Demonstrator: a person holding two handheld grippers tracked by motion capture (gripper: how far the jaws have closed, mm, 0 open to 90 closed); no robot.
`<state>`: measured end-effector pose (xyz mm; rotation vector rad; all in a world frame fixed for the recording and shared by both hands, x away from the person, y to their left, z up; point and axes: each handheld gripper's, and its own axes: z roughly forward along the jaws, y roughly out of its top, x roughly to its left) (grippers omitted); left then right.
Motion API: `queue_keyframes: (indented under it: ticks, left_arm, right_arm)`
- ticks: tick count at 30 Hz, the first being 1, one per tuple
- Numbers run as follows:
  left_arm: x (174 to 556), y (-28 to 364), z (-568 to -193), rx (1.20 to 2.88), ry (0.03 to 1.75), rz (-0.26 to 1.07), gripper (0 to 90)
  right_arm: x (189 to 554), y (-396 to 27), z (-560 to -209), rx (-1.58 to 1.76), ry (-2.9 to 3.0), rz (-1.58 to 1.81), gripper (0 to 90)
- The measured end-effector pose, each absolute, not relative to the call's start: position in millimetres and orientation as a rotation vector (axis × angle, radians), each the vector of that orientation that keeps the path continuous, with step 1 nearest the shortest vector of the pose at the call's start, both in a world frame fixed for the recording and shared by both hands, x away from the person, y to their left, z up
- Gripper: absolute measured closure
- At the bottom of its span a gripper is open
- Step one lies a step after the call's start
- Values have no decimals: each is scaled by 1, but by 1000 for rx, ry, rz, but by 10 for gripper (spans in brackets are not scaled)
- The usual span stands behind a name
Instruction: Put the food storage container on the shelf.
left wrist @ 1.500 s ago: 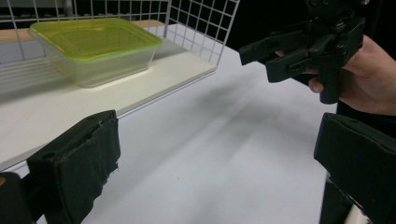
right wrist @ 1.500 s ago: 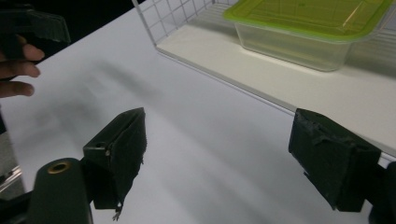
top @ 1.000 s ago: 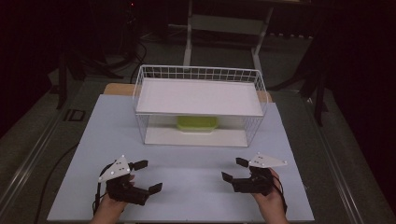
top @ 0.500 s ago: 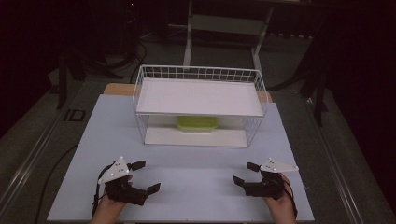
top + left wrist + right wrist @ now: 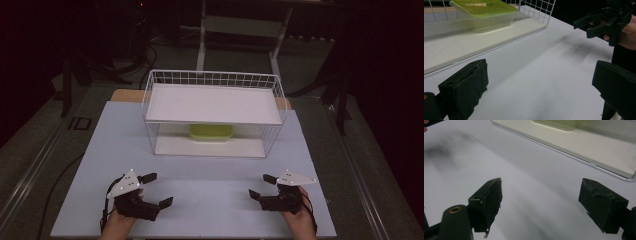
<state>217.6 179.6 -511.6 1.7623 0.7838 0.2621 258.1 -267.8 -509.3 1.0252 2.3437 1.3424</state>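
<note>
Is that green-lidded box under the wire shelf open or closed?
Closed. In the left gripper view the green lid sits flat over the clear container. It stands upright on the rack's lower board.

The left gripper (image 5: pixel 541 87) is hovering over the pale table (image 5: pixel 544 75), its two black jaws standing wide apart with nothing between them. Beyond the jaws, a clear container with a green lid (image 5: pixel 484 13) is sitting on the white base board (image 5: pixel 474 41) of a wire basket (image 5: pixel 536 10), well away from the board's near edge. To the right of the board, past its corner, a hand is holding the right gripper (image 5: pixel 584 26) above the table, its jaws parted and pointing toward the container.
</note>
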Motion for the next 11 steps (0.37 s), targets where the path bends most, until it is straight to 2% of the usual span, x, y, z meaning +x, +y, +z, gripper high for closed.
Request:
queue_keyframes:
  ticks: [11]
  left_arm:
    - [220,181,-514,1765,788,261,12]
  right_arm:
    - [261,-269,-513,1042,2353,1338,189]
